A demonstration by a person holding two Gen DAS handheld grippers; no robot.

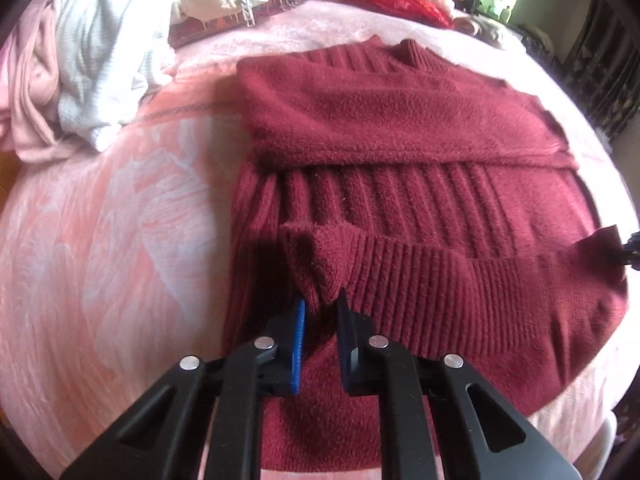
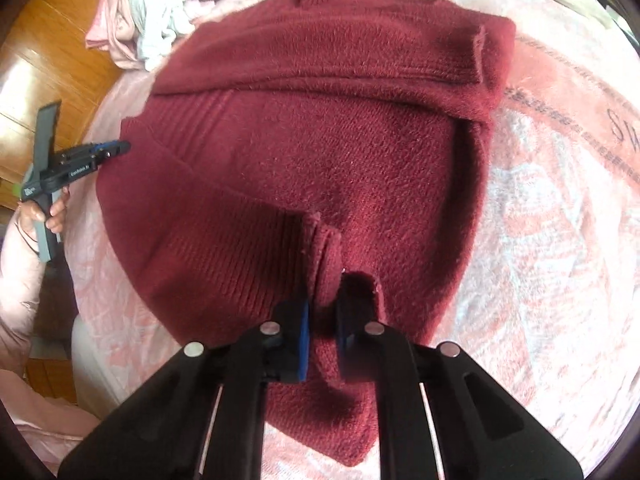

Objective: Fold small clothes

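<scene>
Maroon sweater point(image 1: 400, 128) flat on bed — left gripper point(image 1: 320, 308), right gripper point(image 2: 322, 304) each pinching hem corner.

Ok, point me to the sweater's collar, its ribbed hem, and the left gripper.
collar point(image 1: 412, 50), left wrist view, on the ribbed neckband.
ribbed hem point(image 1: 460, 280), left wrist view, mid-band.
left gripper point(image 1: 321, 306), left wrist view, between fingertips pinching the hem.

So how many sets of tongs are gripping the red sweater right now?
2. The left tongs pinch the left corner of the sweater's ribbed hem, lifted off the pink blanket. The right tongs pinch the hem's right corner.
</scene>
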